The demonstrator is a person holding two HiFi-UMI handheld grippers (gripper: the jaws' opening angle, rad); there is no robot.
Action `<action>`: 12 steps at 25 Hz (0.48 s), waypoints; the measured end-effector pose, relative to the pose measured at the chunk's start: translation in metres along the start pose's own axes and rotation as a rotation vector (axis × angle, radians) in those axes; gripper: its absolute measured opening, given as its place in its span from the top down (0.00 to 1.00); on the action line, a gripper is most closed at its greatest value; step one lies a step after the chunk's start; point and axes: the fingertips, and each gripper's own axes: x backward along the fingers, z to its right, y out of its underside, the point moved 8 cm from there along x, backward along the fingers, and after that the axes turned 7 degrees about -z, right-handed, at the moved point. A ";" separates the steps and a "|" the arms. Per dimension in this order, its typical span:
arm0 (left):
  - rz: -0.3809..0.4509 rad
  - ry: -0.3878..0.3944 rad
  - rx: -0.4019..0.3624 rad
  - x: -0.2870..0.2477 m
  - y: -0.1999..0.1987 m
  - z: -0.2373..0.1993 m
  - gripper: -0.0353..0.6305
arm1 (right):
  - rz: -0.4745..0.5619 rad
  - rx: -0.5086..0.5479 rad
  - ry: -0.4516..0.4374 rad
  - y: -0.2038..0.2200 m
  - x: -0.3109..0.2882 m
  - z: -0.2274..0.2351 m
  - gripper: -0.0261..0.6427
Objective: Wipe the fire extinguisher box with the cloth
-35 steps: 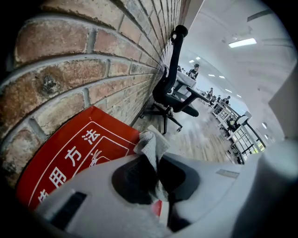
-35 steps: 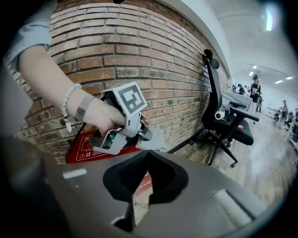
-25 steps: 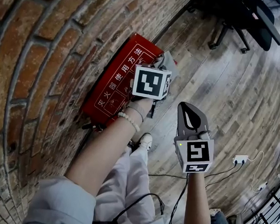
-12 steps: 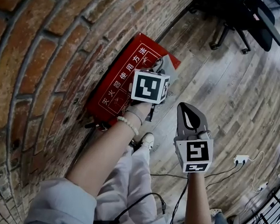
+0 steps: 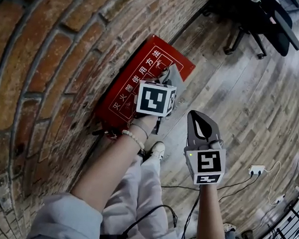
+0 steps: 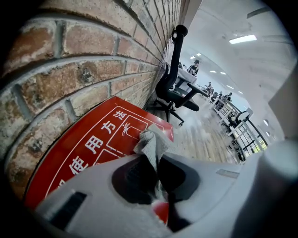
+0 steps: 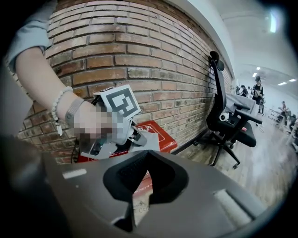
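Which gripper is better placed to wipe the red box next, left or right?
Left. The left gripper grips the cloth at the box; the right gripper is empty, apart from it.

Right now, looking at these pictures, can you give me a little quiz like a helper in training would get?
1. True or false: the right gripper holds the cloth.
2. What is the red fire extinguisher box next to? A. a brick wall B. a window C. a sofa
3. Fill in: the left gripper is shut on the ____.
Key: 1 false, its jaws are together with nothing between them; 2 A; 3 cloth.
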 end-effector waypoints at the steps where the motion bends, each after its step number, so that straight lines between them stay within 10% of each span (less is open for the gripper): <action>1: -0.001 -0.003 -0.003 0.002 0.002 -0.001 0.93 | -0.001 0.002 -0.001 0.000 0.001 -0.002 0.94; 12: -0.012 -0.014 0.011 0.024 0.040 -0.015 0.93 | -0.006 0.022 -0.011 -0.002 0.011 -0.028 0.94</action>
